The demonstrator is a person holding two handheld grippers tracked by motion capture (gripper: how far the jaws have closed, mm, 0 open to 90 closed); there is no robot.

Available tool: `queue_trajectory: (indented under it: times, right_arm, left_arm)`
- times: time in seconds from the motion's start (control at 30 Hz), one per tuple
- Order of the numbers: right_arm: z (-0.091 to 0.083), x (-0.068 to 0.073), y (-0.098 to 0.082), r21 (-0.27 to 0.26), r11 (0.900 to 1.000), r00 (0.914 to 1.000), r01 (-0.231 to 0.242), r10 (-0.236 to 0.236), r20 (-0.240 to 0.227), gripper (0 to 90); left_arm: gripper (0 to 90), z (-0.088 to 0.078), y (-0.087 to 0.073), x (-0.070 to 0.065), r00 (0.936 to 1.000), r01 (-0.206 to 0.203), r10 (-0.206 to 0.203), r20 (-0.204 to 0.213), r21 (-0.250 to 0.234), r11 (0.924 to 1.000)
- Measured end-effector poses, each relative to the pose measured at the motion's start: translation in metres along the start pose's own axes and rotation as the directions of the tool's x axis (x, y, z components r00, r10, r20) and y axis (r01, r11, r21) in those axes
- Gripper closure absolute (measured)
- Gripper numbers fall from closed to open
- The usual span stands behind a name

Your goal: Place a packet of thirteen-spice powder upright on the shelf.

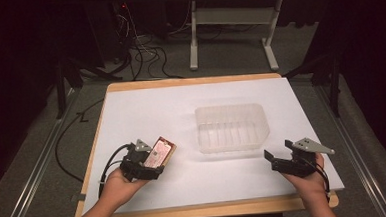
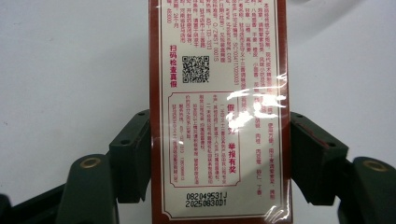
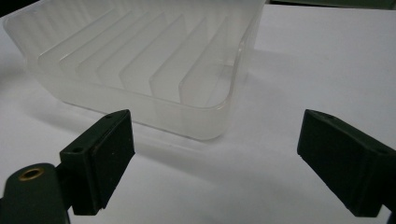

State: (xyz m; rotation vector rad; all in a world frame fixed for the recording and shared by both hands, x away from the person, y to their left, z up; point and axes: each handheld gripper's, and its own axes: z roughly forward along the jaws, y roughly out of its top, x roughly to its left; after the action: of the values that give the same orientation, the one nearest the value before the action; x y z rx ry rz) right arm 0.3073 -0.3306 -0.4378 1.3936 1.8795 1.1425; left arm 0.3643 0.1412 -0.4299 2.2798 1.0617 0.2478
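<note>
Left gripper (image 1: 151,163) lower left, jaws clamped on a red box (image 2: 219,107), right gripper (image 1: 280,159) lower right, jaws wide and empty, clear tray (image 1: 232,127) at centre

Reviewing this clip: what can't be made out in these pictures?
- Box, left gripper view: top and bottom ends cut off by the frame; glare blurs some print.
- Box in the high view: print too small to read.
- Tray, right gripper view: far side cut off by the top edge.
</note>
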Motion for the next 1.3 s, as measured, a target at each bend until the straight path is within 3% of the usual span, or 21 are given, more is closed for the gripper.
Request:
queue_trajectory:
  times: [0.17, 0.3, 0.47, 0.5, 0.53, 0.57, 0.67, 0.77, 0.93, 0.97, 1.0, 1.03, 1.07, 1.13, 1.3]
  right_arm:
    - [0.000, 0.000, 0.000, 0.000, 1.000, 1.0000, 0.000, 0.000, 0.000, 11.3]
    - [0.000, 0.000, 0.000, 0.000, 1.000, 1.0000, -0.002, 0.002, 0.000, 11.3]
    - [0.000, 0.000, 0.000, -0.003, 1.000, 1.0000, 0.000, 0.000, -0.001, 11.3]
    - [0.000, 0.000, 0.000, -0.003, 1.000, 1.0000, 0.000, 0.000, -0.002, 11.4]
    - [0.000, 0.000, 0.000, -0.003, 1.000, 1.0000, 0.000, 0.000, -0.001, 11.3]
    - [0.000, 0.000, 0.000, -0.003, 1.000, 1.0000, -0.002, 0.002, -0.002, 11.3]
    - [0.000, 0.000, 0.000, -0.005, 1.000, 1.0000, 0.002, -0.003, -0.003, 11.3]
    - [0.001, 0.001, 0.000, -0.005, 1.000, 1.0000, 0.002, -0.002, -0.006, 11.3]
    - [0.000, 0.002, 0.000, -0.009, 1.000, 1.0000, 0.002, -0.002, -0.007, 11.7]
    - [0.000, 0.002, 0.000, -0.017, 1.000, 1.0000, 0.002, -0.003, -0.005, 11.7]
    - [-0.001, 0.002, 0.000, -0.020, 1.000, 1.0000, 0.001, -0.002, -0.004, 11.7]
    - [-0.001, 0.002, 0.001, -0.023, 1.000, 1.0000, -0.002, 0.001, -0.006, 11.7]
    - [-0.001, 0.002, 0.001, -0.023, 1.000, 1.0000, -0.002, 0.001, -0.006, 11.7]
    - [-0.003, 0.003, 0.002, -0.032, 0.999, 1.0000, 0.004, -0.004, -0.008, 11.6]
    - [-0.006, 0.013, 0.007, -0.053, 0.998, 0.9996, 0.014, -0.016, -0.023, 10.6]
  left_arm:
    - [32.8, 0.002, -0.006, 0.002, 0.9998, 0.021, -0.021, 0.000, -0.071, 0.9973]
    - [32.8, 0.003, -0.010, 0.000, 0.9997, 0.021, -0.023, -0.012, -0.156, 0.9875]
    - [32.8, 0.001, -0.015, -0.005, 0.9998, 0.016, -0.019, -0.008, -0.267, 0.9636]
    - [32.8, 0.001, -0.015, -0.005, 0.9998, 0.016, -0.019, -0.008, -0.267, 0.9636]
    - [32.8, -0.002, -0.015, -0.008, 0.9998, 0.017, -0.019, -0.004, -0.305, 0.9522]
    - [32.8, -0.002, -0.015, -0.008, 0.9998, 0.017, -0.019, -0.004, -0.305, 0.9522]
    - [32.8, -0.004, -0.013, -0.013, 0.9995, 0.031, -0.032, 0.003, -0.355, 0.9343]
    - [32.8, -0.004, -0.009, -0.013, 0.9986, 0.052, -0.048, 0.020, -0.388, 0.9200]
    - [32.9, -0.002, 0.001, -0.017, 0.9985, 0.054, -0.050, 0.021, -0.425, 0.9034]
    - [32.9, -0.002, 0.006, -0.022, 0.9987, 0.050, -0.042, 0.029, -0.445, 0.8942]
    - [32.9, -0.002, 0.006, -0.022, 0.9987, 0.050, -0.042, 0.029, -0.445, 0.8942]
    - [32.9, 0.000, 0.009, -0.028, 0.9985, 0.049, -0.034, 0.042, -0.460, 0.8866]
    - [32.8, 0.000, 0.009, -0.028, 0.9985, 0.049, -0.034, 0.042, -0.460, 0.8866]
    - [32.9, 0.001, 0.011, -0.033, 0.9980, 0.052, -0.028, 0.057, -0.479, 0.8763]
    - [32.8, 0.004, 0.016, -0.048, 0.9970, 0.040, -0.002, 0.077, -0.501, 0.8643]
